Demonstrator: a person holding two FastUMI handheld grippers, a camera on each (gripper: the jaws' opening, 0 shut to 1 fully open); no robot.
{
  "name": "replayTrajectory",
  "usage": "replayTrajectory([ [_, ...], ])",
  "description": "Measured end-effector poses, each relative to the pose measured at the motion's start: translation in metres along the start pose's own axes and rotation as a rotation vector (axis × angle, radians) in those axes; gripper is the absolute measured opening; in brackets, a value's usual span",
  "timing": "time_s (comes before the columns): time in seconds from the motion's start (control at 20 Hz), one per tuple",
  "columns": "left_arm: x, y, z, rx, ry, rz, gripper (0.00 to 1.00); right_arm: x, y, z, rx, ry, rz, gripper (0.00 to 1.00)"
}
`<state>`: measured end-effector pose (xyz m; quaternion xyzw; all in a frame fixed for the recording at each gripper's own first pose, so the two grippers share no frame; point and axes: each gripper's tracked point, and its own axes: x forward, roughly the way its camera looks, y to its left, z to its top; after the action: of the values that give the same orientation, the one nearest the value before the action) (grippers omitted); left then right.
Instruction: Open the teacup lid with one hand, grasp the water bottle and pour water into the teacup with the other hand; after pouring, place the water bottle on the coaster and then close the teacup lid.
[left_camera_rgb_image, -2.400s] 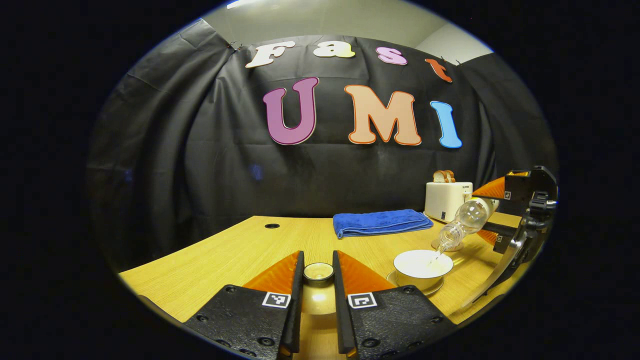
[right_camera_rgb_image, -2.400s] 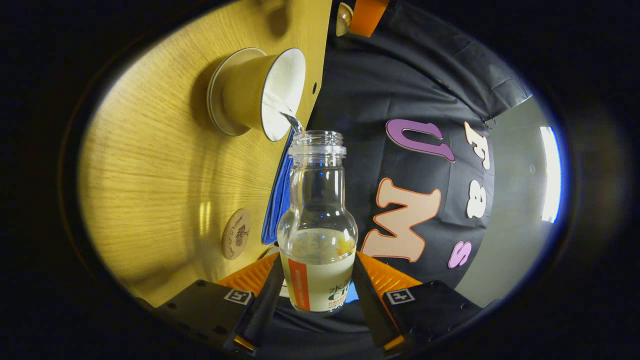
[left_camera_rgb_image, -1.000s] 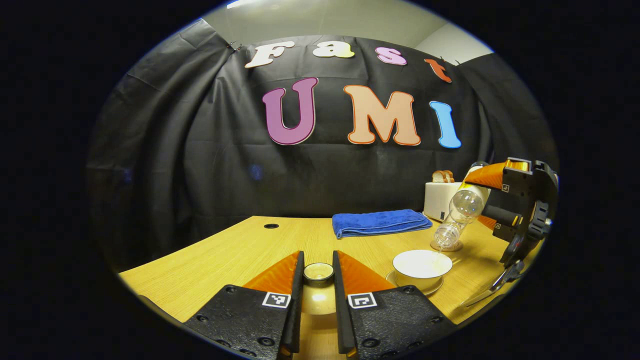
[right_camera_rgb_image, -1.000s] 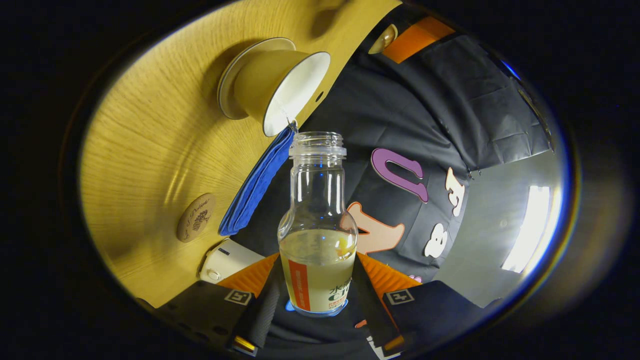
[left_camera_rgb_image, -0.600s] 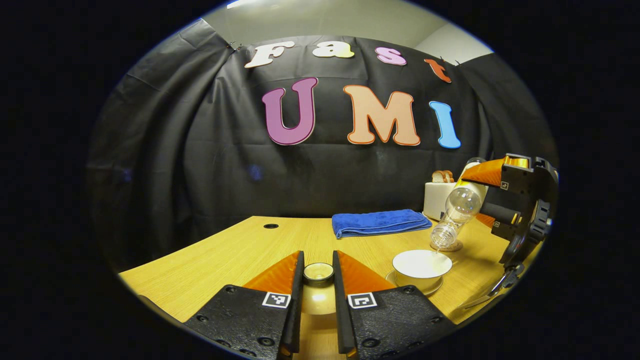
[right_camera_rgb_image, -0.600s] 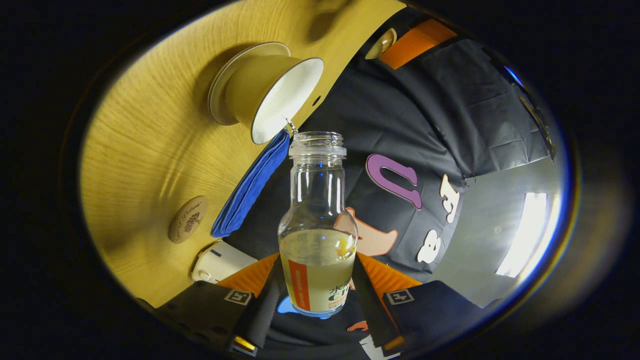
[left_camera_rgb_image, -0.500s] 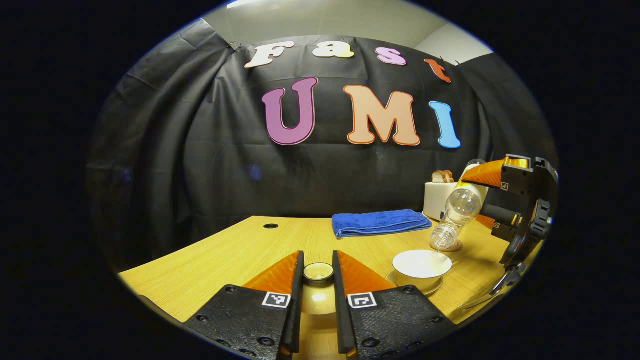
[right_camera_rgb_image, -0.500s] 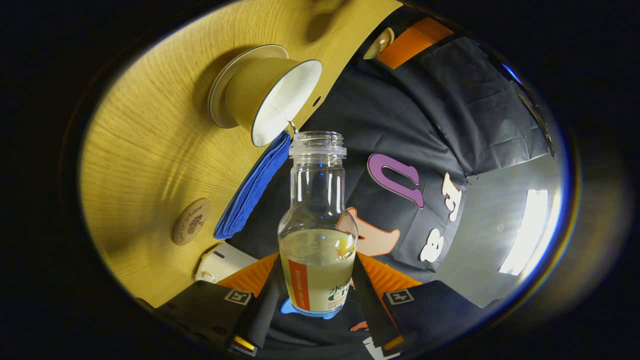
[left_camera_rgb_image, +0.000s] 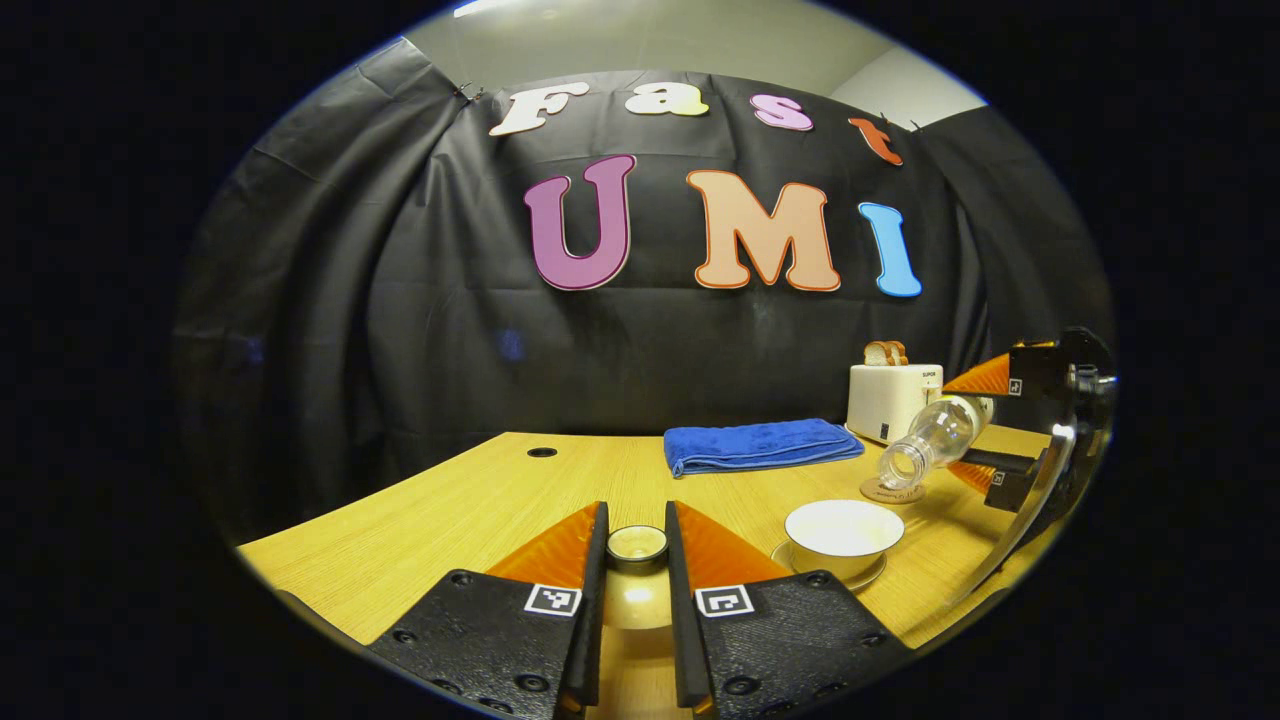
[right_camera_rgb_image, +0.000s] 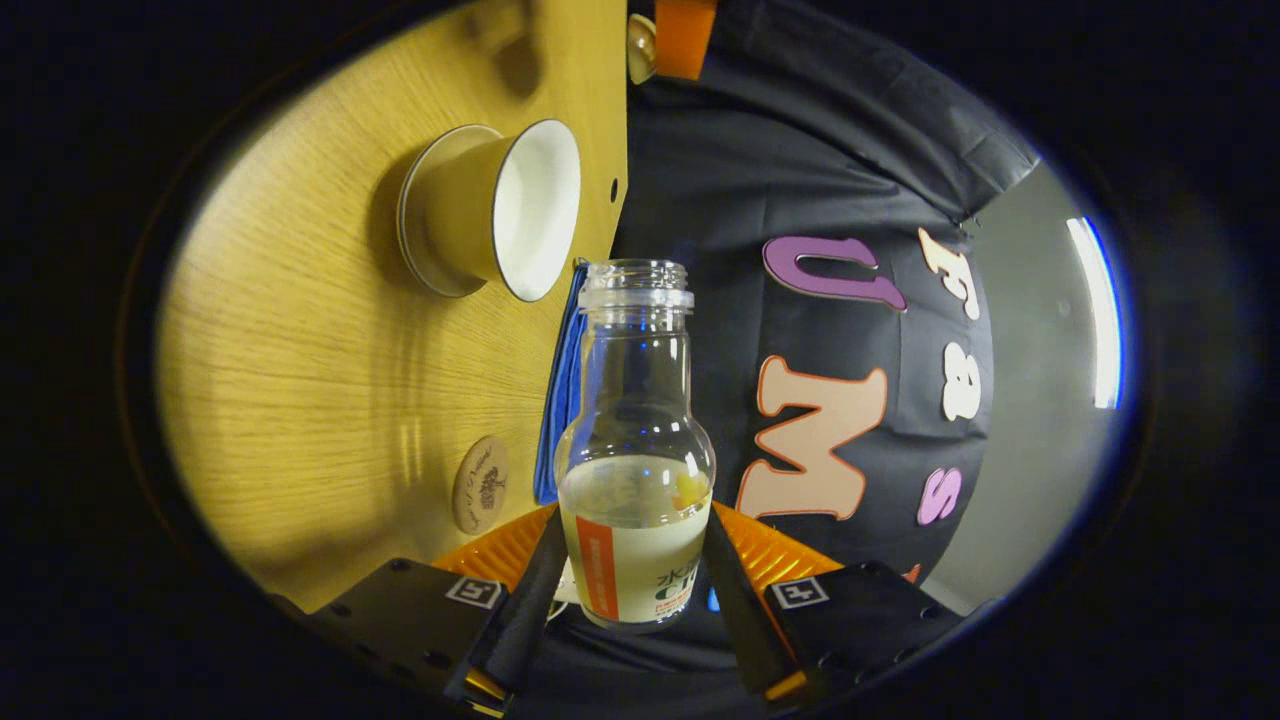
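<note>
Both right fingers (right_camera_rgb_image: 545, 570) pinch the part-full water bottle (right_camera_rgb_image: 636, 470); left fingers (left_camera_rgb_image: 598, 560) pinch the teacup lid (left_camera_rgb_image: 637, 545).

Open white teacup (left_camera_rgb_image: 844, 528) upright on its saucer, lid (left_camera_rgb_image: 637, 545) lifted apart to its left, uncapped clear water bottle (right_camera_rgb_image: 636, 455) tilted near-horizontal over round coaster (right_camera_rgb_image: 480, 484).

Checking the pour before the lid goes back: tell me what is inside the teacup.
The teacup shows a white inner wall in both views. No water surface can be made out; its bottom is hidden by the rim. The water bottle hangs tilted beside it.
</note>
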<state>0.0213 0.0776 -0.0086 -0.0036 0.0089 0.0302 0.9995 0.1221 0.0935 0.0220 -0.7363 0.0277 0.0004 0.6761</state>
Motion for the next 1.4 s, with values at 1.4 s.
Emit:
replayTrajectory([
  [1.4, -0.001, 0.001, 0.000, 0.000, 0.001, 0.005, 0.27, 0.042, 0.034, -0.062, 1.530, 0.173, 0.113, 0.83],
])
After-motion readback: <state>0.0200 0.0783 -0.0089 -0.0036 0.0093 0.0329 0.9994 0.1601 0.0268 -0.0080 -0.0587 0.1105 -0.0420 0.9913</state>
